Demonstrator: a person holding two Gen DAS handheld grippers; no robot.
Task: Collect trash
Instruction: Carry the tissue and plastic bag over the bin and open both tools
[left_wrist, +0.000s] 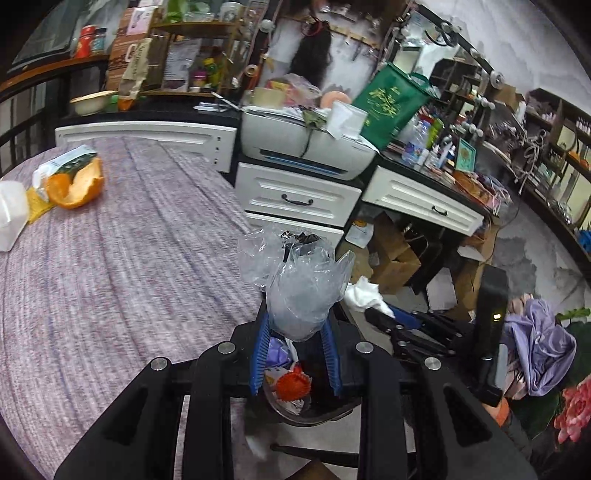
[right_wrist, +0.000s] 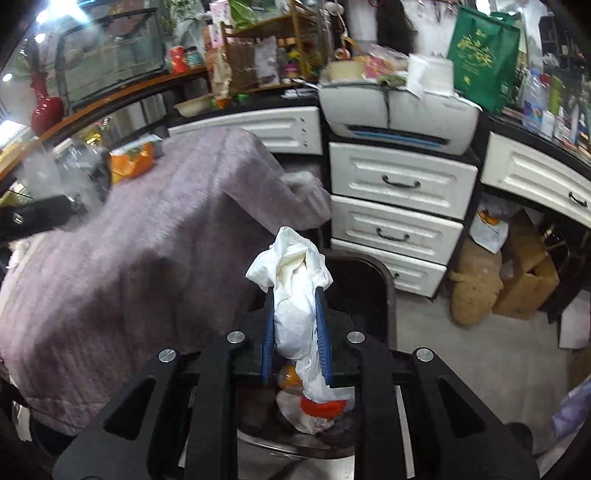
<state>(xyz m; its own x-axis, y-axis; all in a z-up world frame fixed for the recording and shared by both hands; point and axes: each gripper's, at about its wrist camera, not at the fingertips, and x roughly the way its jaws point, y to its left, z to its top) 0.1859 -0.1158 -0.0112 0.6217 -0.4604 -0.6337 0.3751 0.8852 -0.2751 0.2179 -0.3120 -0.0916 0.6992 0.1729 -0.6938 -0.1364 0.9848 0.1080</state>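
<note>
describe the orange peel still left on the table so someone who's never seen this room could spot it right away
Start at the table under the purple-grey woven cloth and look to its far end, near the white drawer fronts. The orange peel lies there, curled open like a cup, against a printed snack wrapper and beside a white plastic container. It is the only bright orange thing on the cloth.

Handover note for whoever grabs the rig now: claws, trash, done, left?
Left claw: shut on a crumpled clear plastic bag, above the dark trash bin.
Right claw: shut on a crumpled white tissue, above the same bin.
Done: bin already holds scraps.
Left: drop both pieces; then the orange peel and white wrapper on the purple-grey tablecloth.
</note>
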